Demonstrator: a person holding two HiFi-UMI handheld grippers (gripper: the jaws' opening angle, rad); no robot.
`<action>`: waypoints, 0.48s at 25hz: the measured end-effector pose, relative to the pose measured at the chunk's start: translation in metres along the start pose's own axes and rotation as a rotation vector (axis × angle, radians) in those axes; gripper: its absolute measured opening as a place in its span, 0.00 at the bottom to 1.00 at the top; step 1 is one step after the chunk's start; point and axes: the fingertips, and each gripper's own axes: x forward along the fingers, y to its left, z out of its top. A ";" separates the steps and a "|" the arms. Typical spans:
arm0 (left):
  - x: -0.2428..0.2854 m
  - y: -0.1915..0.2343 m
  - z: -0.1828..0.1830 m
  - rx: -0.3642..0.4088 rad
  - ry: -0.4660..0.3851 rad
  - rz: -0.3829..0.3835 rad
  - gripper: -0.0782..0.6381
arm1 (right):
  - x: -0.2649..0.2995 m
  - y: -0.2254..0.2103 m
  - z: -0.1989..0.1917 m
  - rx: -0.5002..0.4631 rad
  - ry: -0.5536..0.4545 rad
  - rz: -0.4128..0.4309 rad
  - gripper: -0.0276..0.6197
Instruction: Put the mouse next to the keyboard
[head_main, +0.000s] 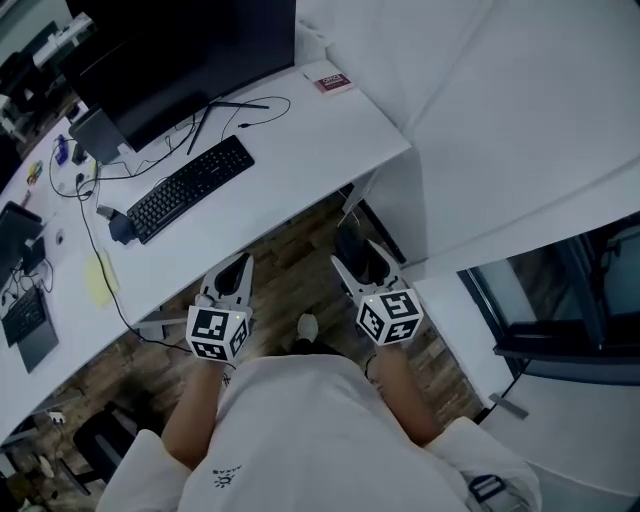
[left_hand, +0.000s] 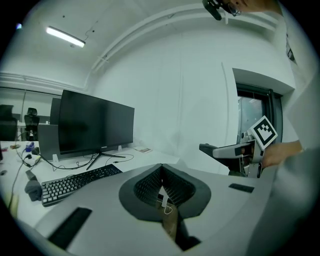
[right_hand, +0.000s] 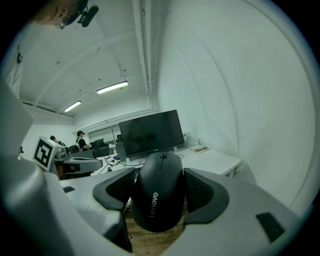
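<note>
A black Lenovo mouse (right_hand: 159, 195) is clamped between the jaws of my right gripper (right_hand: 160, 176), held in the air in front of the desk. In the head view that gripper (head_main: 360, 262) hovers over the wooden floor, below the desk's front edge. A black keyboard (head_main: 190, 187) lies slantwise on the white desk (head_main: 300, 150), in front of a dark monitor (head_main: 180, 50). My left gripper (head_main: 236, 272) hangs beside the right one, also short of the desk. Its jaws meet at the tips with nothing between them, and past them the keyboard (left_hand: 75, 183) shows at the left.
A small red-and-white box (head_main: 333, 82) lies at the desk's far right corner. Cables, a yellow note (head_main: 99, 278) and a dark device (head_main: 25, 320) sit to the keyboard's left. A white partition (head_main: 500, 130) rises on the right. A person (right_hand: 80, 140) stands far off in the room.
</note>
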 end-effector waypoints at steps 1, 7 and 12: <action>0.006 0.001 0.001 -0.001 0.001 0.011 0.13 | 0.005 -0.005 0.001 -0.001 0.004 0.010 0.52; 0.040 0.003 0.009 -0.017 -0.008 0.066 0.13 | 0.028 -0.035 0.004 -0.018 0.040 0.069 0.52; 0.057 0.002 0.011 -0.026 -0.001 0.097 0.13 | 0.045 -0.052 0.007 -0.029 0.062 0.104 0.52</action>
